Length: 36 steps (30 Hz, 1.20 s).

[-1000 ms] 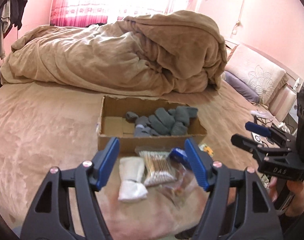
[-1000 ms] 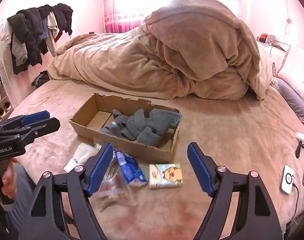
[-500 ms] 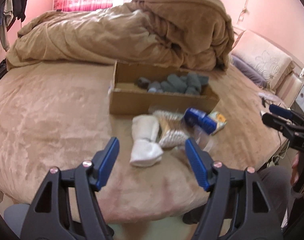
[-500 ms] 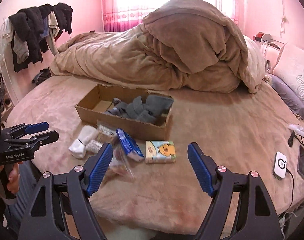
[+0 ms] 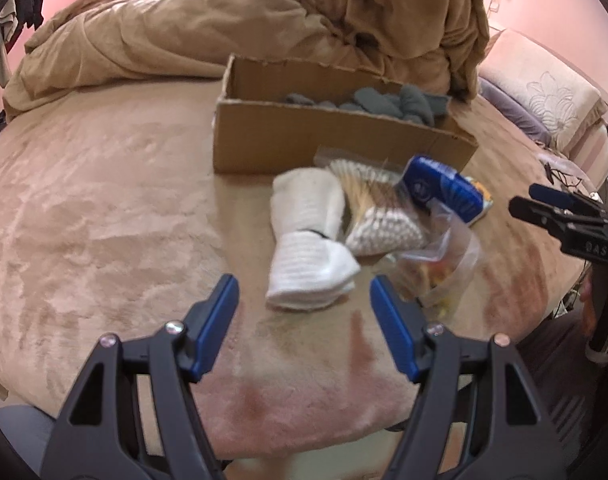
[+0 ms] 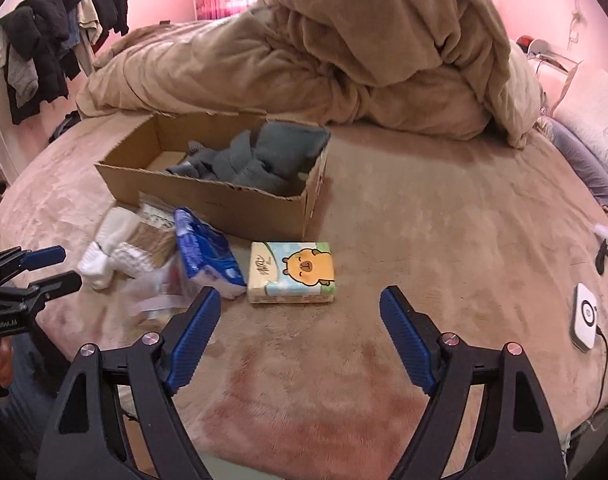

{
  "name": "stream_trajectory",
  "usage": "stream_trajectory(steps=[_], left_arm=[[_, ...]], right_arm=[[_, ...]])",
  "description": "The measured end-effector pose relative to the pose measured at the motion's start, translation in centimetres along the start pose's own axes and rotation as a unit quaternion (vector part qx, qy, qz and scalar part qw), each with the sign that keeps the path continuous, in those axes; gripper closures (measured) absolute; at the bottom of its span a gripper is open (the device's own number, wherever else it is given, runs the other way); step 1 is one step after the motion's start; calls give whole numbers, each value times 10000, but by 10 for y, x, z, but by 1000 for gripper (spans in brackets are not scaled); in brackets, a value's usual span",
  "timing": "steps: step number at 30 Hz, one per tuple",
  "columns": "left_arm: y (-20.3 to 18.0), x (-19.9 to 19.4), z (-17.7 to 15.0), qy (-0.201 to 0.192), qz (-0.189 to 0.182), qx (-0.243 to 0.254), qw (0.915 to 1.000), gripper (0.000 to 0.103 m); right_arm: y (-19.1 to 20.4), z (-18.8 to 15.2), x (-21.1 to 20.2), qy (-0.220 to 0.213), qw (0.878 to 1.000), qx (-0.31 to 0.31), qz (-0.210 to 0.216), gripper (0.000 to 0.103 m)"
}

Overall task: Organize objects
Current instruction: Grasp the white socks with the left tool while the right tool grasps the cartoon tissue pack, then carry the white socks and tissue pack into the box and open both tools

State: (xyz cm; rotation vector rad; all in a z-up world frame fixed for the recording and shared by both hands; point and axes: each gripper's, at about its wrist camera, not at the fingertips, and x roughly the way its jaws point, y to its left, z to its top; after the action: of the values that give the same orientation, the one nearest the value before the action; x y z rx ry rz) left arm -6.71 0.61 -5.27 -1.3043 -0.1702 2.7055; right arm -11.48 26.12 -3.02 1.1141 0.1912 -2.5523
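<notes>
A cardboard box (image 5: 288, 148) (image 6: 240, 204) with grey socks (image 6: 264, 156) inside sits on the bed. In front of it lie a white sock (image 5: 308, 248) (image 6: 104, 252), a bag of cotton swabs (image 5: 380, 216) (image 6: 152, 236), a blue packet (image 5: 440, 188) (image 6: 208, 256), a clear plastic bag (image 5: 444, 272) and a tissue pack with a cartoon animal (image 6: 292, 272). My left gripper (image 5: 304, 300) is open, just short of the white sock, nothing between its fingers. My right gripper (image 6: 300, 312) has its jaws opening, empty, with the tissue pack just beyond the fingertips.
A heaped tan duvet (image 6: 344, 52) fills the back of the bed. Pillows (image 5: 544, 96) lie at the right. A white charger puck (image 6: 584, 316) and cables rest at the bed's right edge. Clothes hang on a rack (image 6: 56, 40) at the left.
Both grippers have sunk toward the bed and closer to the items in front of the box. The right gripper's jaws stand wider than before.
</notes>
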Motion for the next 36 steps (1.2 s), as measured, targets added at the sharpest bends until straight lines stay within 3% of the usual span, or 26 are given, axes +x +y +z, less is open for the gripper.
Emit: stream_trajectory(steps=[11, 23, 27, 28, 32, 36], left_arm=[[9, 13, 21, -236, -77, -217, 9995, 33], [19, 37, 25, -195, -98, -294, 9993, 35], [11, 38, 24, -146, -158, -148, 9997, 45], [7, 40, 22, -91, -147, -30, 9998, 46], [3, 39, 18, -57, -343, -68, 9994, 65], [3, 31, 17, -106, -411, -143, 9990, 68]], right_arm=[[-7, 10, 43, 336, 9993, 139, 92, 19], [6, 15, 67, 596, 9980, -34, 183, 19], [8, 14, 69, 621, 9980, -61, 96, 35], [7, 14, 69, 631, 9979, -17, 117, 35], [3, 13, 65, 581, 9980, 144, 223, 35], [-1, 11, 55, 422, 9985, 239, 240, 35]])
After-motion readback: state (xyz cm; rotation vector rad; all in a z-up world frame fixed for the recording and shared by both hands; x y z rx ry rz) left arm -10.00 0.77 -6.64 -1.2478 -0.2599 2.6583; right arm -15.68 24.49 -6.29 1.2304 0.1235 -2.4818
